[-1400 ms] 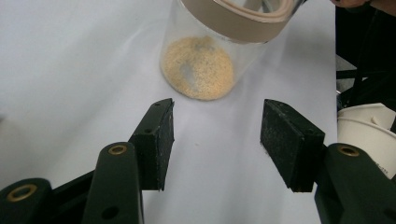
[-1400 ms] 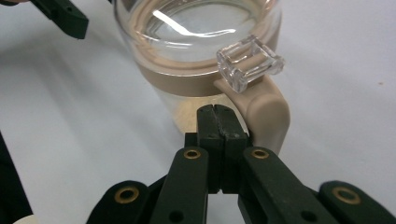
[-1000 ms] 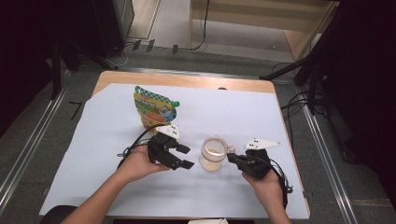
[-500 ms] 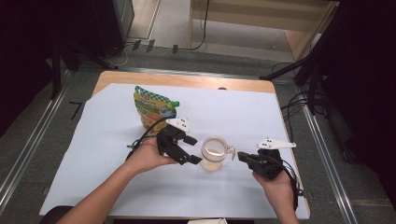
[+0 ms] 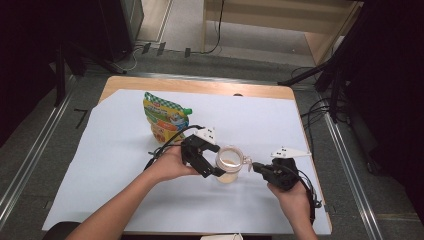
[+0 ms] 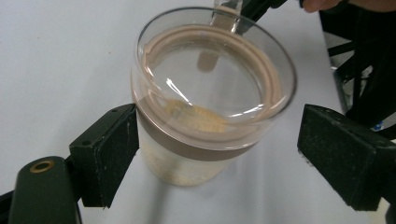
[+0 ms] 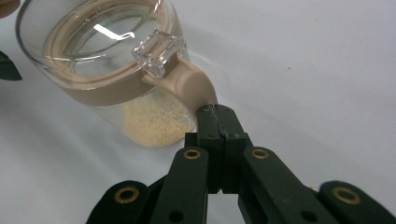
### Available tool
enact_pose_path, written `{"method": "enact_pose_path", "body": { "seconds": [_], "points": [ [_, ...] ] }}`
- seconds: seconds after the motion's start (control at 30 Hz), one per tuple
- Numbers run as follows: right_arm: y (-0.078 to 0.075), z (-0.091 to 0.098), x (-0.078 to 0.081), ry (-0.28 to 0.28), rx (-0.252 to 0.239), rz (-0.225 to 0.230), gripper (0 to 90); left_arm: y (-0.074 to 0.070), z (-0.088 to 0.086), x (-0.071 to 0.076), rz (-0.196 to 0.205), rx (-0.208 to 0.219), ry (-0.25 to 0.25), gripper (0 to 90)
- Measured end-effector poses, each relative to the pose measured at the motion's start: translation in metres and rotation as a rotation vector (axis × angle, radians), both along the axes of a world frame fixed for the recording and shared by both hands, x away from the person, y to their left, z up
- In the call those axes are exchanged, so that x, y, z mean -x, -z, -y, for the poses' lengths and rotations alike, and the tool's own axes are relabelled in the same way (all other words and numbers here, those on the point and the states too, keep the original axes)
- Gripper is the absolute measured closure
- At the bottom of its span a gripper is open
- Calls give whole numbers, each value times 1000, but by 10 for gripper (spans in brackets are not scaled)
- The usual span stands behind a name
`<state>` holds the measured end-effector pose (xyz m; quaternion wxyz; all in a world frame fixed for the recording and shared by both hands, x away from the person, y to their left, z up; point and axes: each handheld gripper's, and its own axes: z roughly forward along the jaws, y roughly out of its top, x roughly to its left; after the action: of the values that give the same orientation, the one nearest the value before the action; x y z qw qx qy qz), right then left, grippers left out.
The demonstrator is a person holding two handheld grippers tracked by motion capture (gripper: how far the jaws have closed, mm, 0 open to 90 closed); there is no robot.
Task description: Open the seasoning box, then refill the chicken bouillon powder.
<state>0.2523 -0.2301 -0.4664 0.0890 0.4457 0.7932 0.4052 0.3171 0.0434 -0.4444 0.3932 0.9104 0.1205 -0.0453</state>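
Right now, high view: a small clear glass jar with a beige collar, a clear lid and a beige side handle (image 5: 229, 164) stands on the white table cover (image 5: 110, 165), near the centre of the near half. The left gripper (image 5: 210, 164) sits just left of it, the right gripper (image 5: 256, 166) just right of it. A colourful green-capped stand-up pouch (image 5: 165, 117) stands farther back and to the left, apart from both grippers.

Left gripper view: the jaws have just been opening and now stand wide, one on each side of the jar (image 6: 210, 98). The left pad lies right against the beige collar; the right pad is clearly apart, so nothing is grasped. Pale grains lie in the jar's bottom.

Right gripper view: the jaws are clenched tight on the tip of the jar's beige handle (image 7: 196, 91), with the clear lid latch just above that handle. The jar stands upright beyond the jaw tips, to the far left.

Step, as a judgement: the right gripper steadies the jar by its handle while the left gets ready to take the lid or body. The next move probably calls for closing the left jaws squarely around the collar or lid without tipping the jar.
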Motion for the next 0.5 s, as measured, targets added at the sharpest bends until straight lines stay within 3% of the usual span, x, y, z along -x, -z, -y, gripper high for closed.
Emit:
{"method": "enact_pose_path", "body": {
  "seconds": [0.2,0.37,0.5],
  "points": [
    [1,-1,-2,10,7,0,900,6,7,-3,4,-13,-7,140],
    [2,-1,-3,14,10,-4,900,8,11,-2,37,-8,-1,122],
    [2,-2,-4,16,8,-5,900,4,9,-2,37,30,-10,127]
  ]
}}
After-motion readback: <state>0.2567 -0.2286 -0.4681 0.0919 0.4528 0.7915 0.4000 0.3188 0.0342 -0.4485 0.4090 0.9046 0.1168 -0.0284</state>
